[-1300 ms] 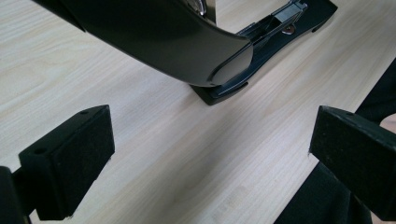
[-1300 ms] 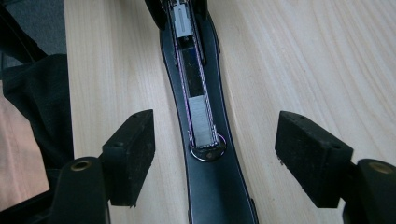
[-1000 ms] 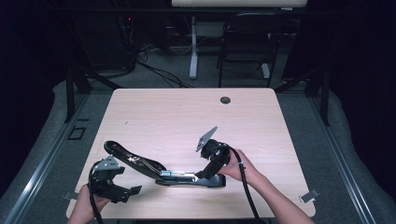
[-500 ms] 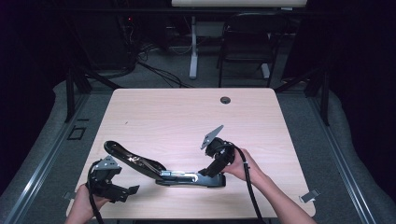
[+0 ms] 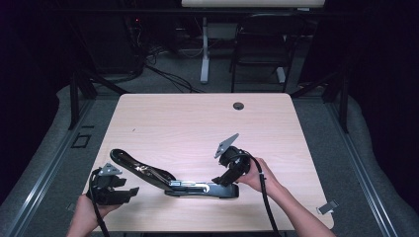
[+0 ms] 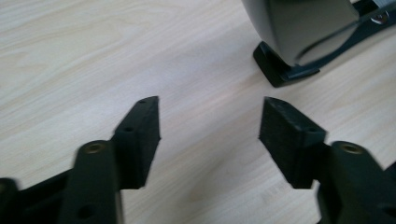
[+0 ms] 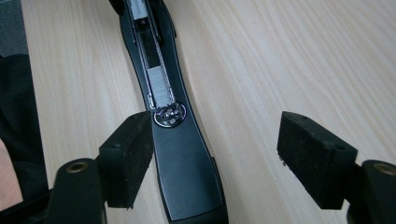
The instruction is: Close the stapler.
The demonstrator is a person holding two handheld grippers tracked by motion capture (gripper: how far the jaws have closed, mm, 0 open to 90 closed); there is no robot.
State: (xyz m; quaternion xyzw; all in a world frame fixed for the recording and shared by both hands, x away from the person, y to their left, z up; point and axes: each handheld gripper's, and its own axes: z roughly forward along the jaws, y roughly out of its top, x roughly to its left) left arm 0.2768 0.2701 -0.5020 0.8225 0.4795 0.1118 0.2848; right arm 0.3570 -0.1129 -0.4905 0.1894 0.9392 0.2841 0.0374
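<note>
— Pale wood table, dark room behind, cables on the floor. What's on your left?

— My left claw, low over the near-left corner. Its jaws have just been closing and stand about half apart, with bare wood between them (nothing gripped). The stapler's raised half sits just ahead of it, apart from both pads.

— And the stapler itself?

— Near the front edge, in the middle, swung open. One half slopes up toward the left, the other lies flat toward the right.

— Loaded?

— I think so. A grey strip shows in the open channel, though I can't tell how full it is.

— Your right?

— My right claw straddles the flat half's end. Its jaws have just been closing a little but are wide. One pad is right against the black body, and the other is well off it over wood, so there's no grip yet.

— So how far along?

— I'd judge that opening is done and filling perhaps too. Left to do: pinch the flat half steady, catch the raised half with my left, and fold it shut.
</note>
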